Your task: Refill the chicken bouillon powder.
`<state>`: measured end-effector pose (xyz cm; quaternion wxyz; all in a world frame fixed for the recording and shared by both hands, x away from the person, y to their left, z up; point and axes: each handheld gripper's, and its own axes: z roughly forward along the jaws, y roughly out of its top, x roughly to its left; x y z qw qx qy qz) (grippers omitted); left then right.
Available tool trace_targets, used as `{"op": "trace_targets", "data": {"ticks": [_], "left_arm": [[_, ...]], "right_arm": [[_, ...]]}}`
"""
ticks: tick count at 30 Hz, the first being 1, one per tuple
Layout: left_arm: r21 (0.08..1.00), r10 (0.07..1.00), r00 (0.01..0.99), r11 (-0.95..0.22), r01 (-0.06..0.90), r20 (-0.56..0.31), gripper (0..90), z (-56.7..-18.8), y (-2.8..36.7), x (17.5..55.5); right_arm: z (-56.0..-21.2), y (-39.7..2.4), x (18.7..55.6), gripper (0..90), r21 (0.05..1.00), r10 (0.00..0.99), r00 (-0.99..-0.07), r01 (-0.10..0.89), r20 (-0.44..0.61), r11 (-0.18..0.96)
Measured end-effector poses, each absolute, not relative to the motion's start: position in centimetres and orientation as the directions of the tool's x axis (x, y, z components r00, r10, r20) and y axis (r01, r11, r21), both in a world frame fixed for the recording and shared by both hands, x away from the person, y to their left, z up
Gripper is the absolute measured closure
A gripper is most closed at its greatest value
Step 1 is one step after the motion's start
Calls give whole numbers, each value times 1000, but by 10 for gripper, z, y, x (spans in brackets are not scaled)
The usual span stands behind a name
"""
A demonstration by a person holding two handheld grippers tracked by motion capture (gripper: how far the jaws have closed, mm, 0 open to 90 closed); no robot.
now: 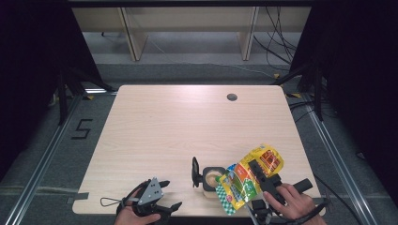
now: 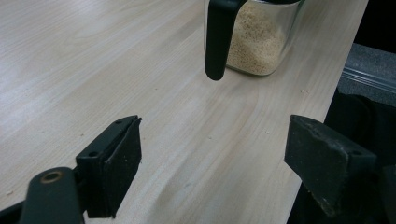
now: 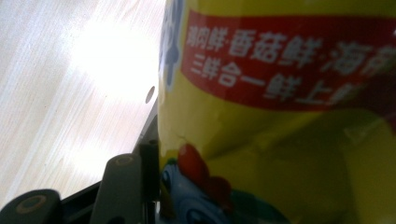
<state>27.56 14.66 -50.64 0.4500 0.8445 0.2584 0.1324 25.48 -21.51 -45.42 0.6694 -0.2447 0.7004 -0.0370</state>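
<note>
Yellow bag (image 1: 248, 178) sat clamped in the right gripper (image 1: 263, 177), tipped over a clear jug (image 1: 212, 180) half full of granules; left gripper (image 1: 164, 197) wide open, empty, on the wood table (image 1: 178, 126)

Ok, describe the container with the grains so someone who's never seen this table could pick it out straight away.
Start at the wooden table and go to its near edge, right of the middle. There stands a clear container partly filled with pale beige grains, just left of the yellow packet that the right gripper holds. Its see-through walls and black handle set it apart.
</note>
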Motion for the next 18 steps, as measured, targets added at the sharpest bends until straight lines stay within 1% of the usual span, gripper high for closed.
{"op": "trace_targets", "data": {"ticks": [5,6,9,14,16,18], "left_arm": [[833,557,831,-456,314,-8,182,-507,146,277],[828,556,831,-468,308,4,182,-506,147,276],[835,558,830,-450,317,-14,182,-507,146,276],[827,555,832,-467,314,-2,182,-506,147,276],[834,559,829,-454,315,-9,182,-507,147,276],[827,557,831,-467,314,-1,182,-506,147,276]], "right_arm": [[-453,-215,255,496,-382,-394,20,-297,-919,876],[-453,-215,255,496,-381,-393,20,-296,-919,876],[-454,-215,255,497,-376,-388,22,-298,-921,877],[-453,-216,255,497,-374,-386,21,-303,-922,877],[-453,-216,255,497,-373,-385,20,-303,-923,877],[-452,-215,256,497,-384,-398,22,-311,-917,869]]}}
